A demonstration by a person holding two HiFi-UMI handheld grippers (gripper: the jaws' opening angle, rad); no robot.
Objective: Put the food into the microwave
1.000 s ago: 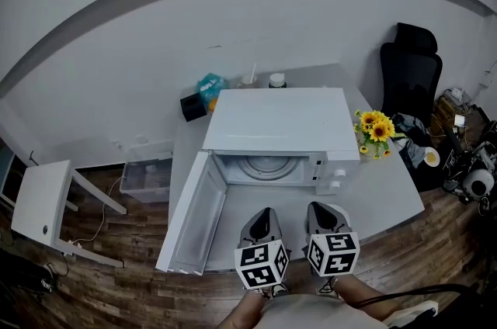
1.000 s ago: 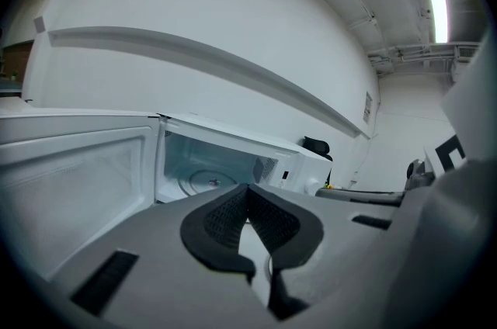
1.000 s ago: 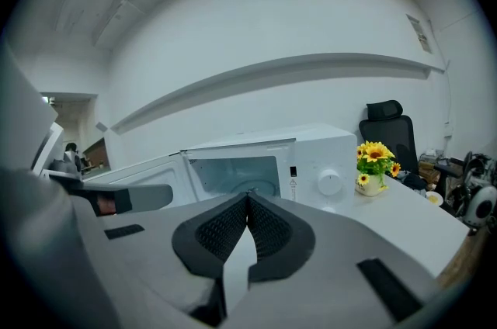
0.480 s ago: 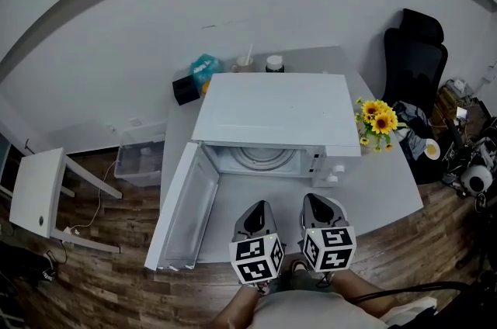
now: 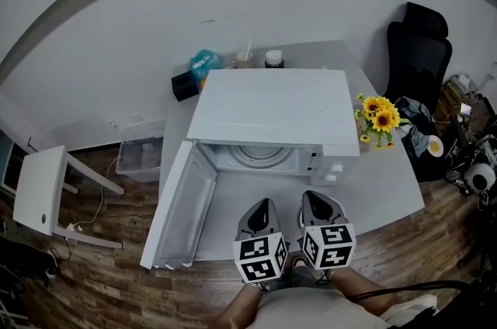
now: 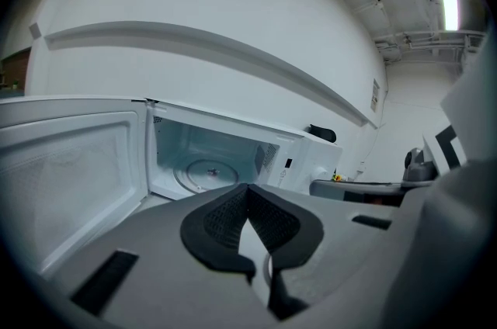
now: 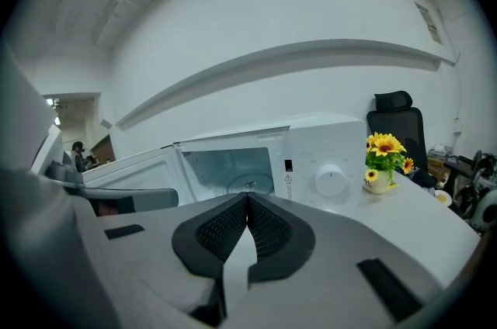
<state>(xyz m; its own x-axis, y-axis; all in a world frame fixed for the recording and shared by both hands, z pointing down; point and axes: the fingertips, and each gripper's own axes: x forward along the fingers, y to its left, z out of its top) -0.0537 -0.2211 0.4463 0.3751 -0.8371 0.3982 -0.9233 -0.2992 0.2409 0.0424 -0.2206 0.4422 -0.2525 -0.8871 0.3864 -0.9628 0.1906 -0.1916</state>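
Observation:
A white microwave [image 5: 272,114] stands on the grey table [image 5: 388,188] with its door [image 5: 180,203] swung open to the left. Its cavity [image 6: 210,161] holds only the glass turntable [image 6: 203,174]; no food shows inside it or in either gripper. My left gripper [image 5: 262,205] and right gripper [image 5: 314,199] hover side by side over the table's front edge, just before the open cavity. In the left gripper view my left gripper [image 6: 248,189] is shut and empty. In the right gripper view my right gripper [image 7: 248,199] is shut and empty too, pointing between the cavity and the control knob [image 7: 330,181].
Behind the microwave stand a teal packet [image 5: 203,65], a black box [image 5: 184,87], a cup with a straw [image 5: 247,60] and a dark-lidded jar [image 5: 273,58]. A pot of yellow flowers [image 5: 379,120] stands right of it. A black chair [image 5: 419,60] and a white stool [image 5: 39,188] flank the table.
Both grippers have sunk a little in front of the microwave and stay shut. The head view has shifted slightly. The door stands open as before.

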